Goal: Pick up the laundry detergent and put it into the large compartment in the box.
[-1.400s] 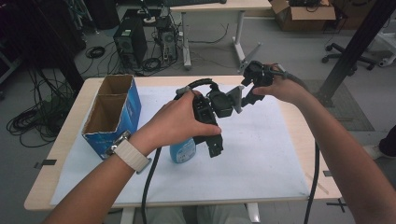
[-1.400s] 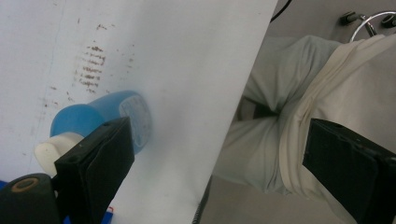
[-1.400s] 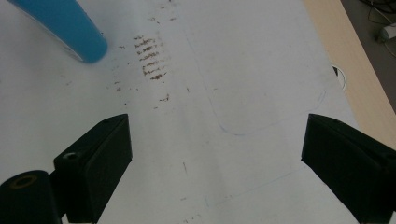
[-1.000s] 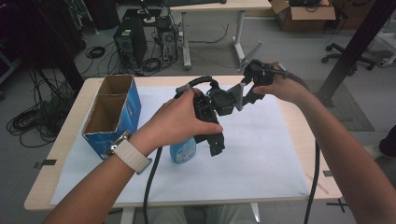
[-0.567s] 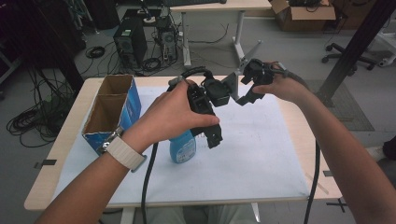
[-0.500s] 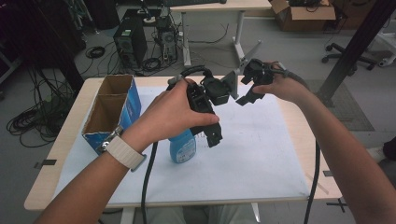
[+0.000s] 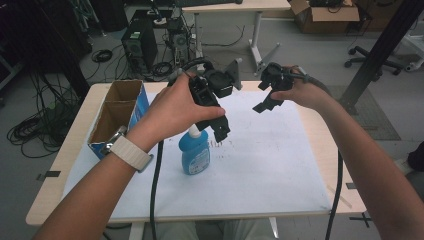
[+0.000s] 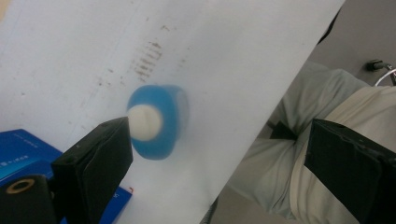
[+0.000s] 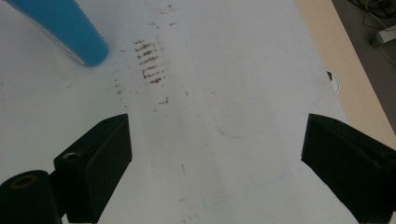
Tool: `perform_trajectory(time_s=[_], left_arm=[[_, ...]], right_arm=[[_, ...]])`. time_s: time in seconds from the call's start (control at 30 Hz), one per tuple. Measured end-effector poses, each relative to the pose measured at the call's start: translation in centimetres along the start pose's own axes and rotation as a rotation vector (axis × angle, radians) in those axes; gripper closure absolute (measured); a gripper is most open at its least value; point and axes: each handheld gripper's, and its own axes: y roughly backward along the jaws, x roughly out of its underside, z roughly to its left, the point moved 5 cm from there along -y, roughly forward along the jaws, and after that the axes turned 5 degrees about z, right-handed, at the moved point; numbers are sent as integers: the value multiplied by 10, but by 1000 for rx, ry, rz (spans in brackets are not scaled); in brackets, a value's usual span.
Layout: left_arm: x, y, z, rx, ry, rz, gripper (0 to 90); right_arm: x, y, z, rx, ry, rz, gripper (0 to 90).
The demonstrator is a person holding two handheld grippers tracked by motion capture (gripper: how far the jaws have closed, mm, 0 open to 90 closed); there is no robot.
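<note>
Bottle [image 7: 194, 152] stands upright beneath the released left tool [image 7: 220, 131]; right tool [image 7: 263, 104] released, apart.

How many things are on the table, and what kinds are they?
Blue bottle with a white cap: 1
Open blue cardboard box: 1
White paper sheet covering the tabletop: 1
Total: 3
</note>
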Motion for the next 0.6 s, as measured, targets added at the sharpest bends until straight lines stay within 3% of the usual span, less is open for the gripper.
perform_trajectory(time_s=[0.6], left_arm=[[8, -14, 34, 12, 70, -9, 72]], right_arm=[[-1, 0, 0, 2, -3, 2, 84]])
